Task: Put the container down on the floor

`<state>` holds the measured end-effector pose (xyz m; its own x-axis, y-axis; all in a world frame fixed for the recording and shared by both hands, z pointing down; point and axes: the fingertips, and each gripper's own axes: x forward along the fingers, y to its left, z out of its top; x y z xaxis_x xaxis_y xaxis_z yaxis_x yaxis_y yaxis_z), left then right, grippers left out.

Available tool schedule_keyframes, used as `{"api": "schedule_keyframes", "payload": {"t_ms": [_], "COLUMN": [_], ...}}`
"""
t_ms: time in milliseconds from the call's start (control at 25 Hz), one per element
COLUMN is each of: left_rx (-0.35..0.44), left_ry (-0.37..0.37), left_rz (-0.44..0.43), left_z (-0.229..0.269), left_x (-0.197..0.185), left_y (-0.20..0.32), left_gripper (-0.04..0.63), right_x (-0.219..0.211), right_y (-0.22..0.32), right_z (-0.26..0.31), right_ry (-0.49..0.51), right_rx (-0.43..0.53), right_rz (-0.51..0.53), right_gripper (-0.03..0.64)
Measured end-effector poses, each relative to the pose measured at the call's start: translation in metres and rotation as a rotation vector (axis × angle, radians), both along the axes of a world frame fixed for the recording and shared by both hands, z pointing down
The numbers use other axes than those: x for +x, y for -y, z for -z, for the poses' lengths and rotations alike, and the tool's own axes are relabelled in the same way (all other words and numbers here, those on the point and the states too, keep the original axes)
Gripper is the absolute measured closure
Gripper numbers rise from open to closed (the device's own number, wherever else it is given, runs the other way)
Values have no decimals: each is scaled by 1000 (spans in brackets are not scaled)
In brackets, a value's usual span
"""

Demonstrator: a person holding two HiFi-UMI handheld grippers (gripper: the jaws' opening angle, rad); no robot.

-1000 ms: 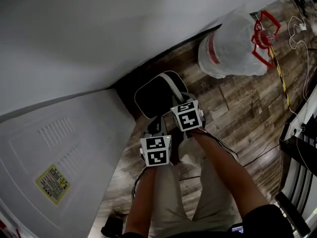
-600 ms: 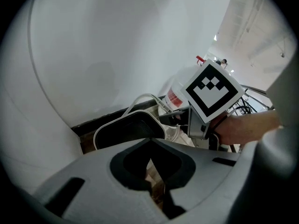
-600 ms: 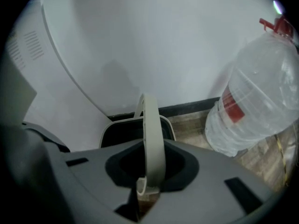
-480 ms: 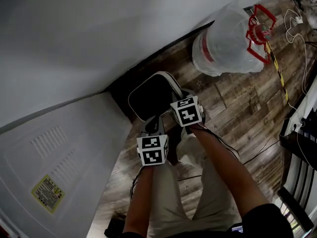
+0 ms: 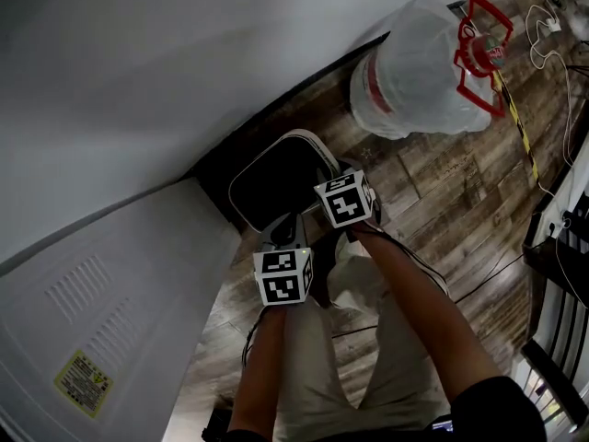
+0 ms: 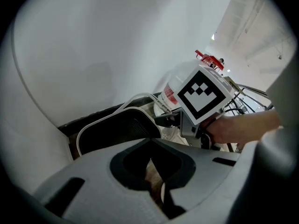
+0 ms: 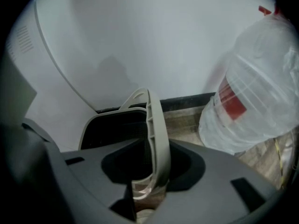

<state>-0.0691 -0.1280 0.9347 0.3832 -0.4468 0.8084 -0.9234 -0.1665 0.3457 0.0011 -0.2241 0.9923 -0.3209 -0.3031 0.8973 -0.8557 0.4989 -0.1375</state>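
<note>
- Seemingly container (image 5: 276,178) sits on floor (image 5: 433,191), against the wall (image 5: 138,63);
- right tool (image 7: 149,190) has just been opening, handle (image 7: 156,139) loose between its jaws; left tool (image 6: 152,171) together, empty;
- risk: pulling away may snag the handle, tipping it.

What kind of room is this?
Probably a home utility corner: brown wood-plank floor, a white vented appliance, and a big clear plastic water jug with a red handle.
</note>
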Motion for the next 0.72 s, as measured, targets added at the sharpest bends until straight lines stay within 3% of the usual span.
{"api": "schedule_keyframes", "payload": {"t_ms": [480,720], "left_rx": [1,-4], "left_ry": [5,8], "left_rz": [-28,-34], "left_z": [-24,-30], "left_x": [5,8], "left_y": [17,16], "left_gripper": [581,581], "right_x": [14,14], "right_y": [9,10], "right_z": [-37,-39], "right_ry": [-78,-49], "right_rx": [-19,-25], "right_rz": [34,35], "right_gripper": [486,477]}}
